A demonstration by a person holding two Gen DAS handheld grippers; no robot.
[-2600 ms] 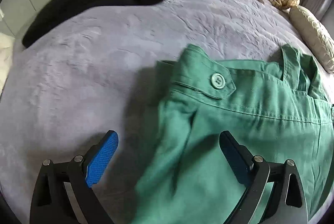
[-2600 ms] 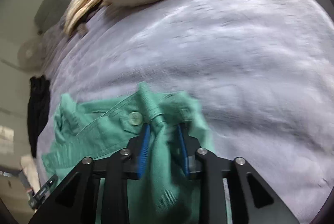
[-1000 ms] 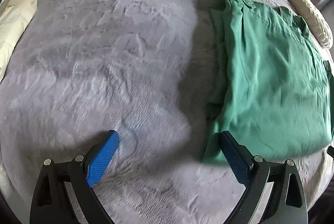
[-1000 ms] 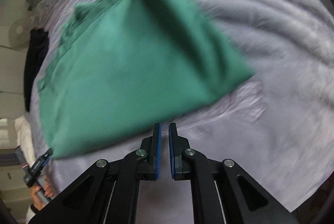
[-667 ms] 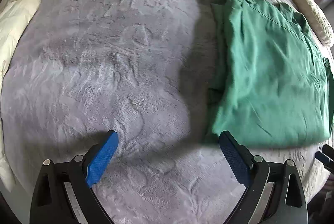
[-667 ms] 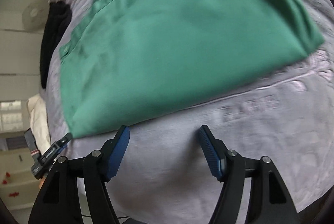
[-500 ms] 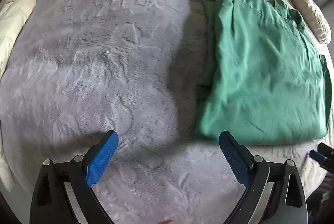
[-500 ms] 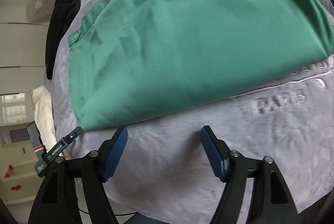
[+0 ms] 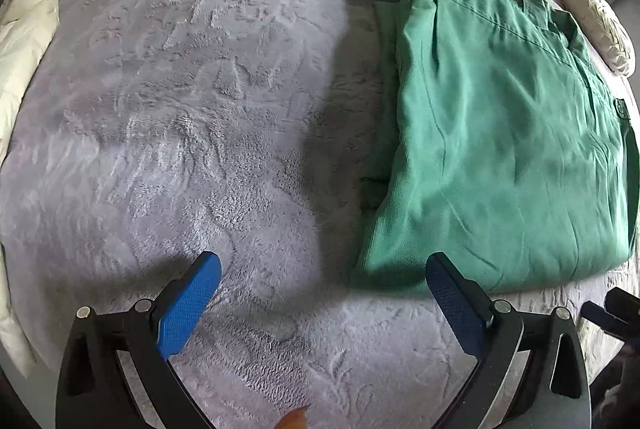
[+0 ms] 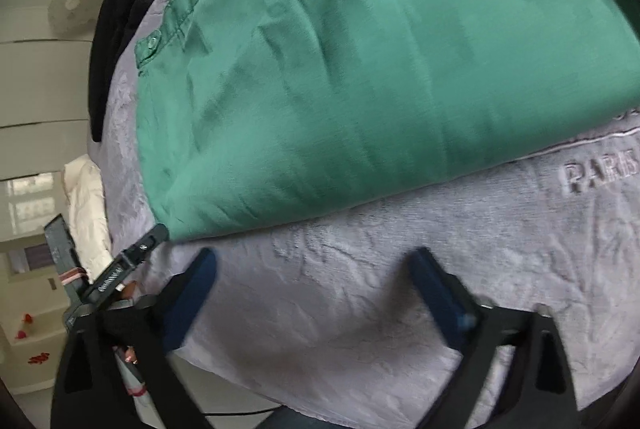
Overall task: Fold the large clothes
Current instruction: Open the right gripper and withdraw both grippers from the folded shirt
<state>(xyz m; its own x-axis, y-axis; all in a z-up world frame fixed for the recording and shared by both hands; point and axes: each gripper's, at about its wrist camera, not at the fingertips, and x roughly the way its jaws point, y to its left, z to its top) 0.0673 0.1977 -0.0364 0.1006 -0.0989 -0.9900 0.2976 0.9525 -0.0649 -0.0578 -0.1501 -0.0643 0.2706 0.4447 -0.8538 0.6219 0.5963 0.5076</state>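
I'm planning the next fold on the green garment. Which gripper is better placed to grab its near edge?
Probably the left gripper: it is open, and its right finger sits just at the near corner of the green garment. The right gripper, also open, hangs over bare grey blanket, short of the hem.

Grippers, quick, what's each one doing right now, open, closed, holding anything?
Left gripper: open, holding nothing, above the grey blanket.
Right gripper: open, holding nothing, just short of the green garment.
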